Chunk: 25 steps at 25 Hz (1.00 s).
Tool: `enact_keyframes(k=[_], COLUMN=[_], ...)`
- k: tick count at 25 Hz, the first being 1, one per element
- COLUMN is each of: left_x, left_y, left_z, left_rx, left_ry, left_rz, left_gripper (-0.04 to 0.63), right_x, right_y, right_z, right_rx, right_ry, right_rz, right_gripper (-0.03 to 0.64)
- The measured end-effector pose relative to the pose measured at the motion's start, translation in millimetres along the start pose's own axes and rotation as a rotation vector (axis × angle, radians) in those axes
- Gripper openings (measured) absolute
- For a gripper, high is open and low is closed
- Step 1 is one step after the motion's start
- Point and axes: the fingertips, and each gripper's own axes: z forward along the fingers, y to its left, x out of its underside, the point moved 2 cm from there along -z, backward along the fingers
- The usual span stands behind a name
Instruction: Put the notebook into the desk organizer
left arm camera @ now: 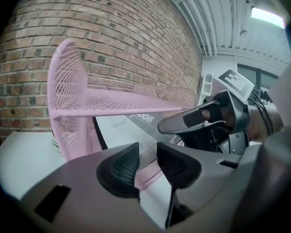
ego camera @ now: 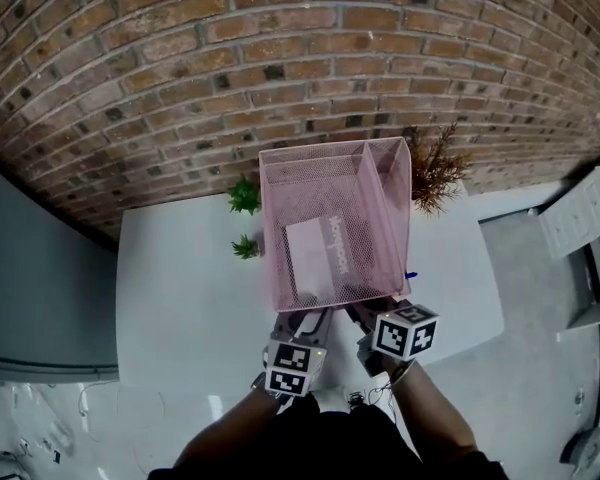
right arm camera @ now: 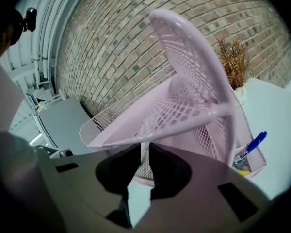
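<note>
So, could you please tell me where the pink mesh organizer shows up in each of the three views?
Head view: the organizer stands in the centre.
Left gripper view: organizer at left and centre, seen from low down.
Right gripper view: organizer fills the centre and right.
Shared landmark: the brick wall behind it.
</note>
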Motion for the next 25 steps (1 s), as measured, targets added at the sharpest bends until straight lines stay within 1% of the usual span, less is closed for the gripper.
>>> enact_keyframes(k=[5,9,20,25], left_x=[0.2,1.2,1.9,-0.3], left_y=[-0.6,0.5,5.0,2.4], left_z=[1.2,1.9,4.8,0.5], left_rx=[-0.006,-0.023,-0.070,-0.079], left_ry=[0.003,0.001,0.005,-0.002], left_rz=[0.006,0.010,-0.031,-0.063], left_gripper=[0.115,0.115,0.115,0.115], right_x=[1.8,5.8,9.1,6.3], right_y=[3.6,4.2,-2.2,-1.0], right_z=[1.2,-1.1,-33.8,-53.6], right_rx=[0.017,0.009,0.006,-0.017], right_ry=[0.036,0.060,0.057,0.046], right_rz=[-0.119,-0.146,-0.153,-0.176], right_gripper=[0.116,0.168,0.173,0.173])
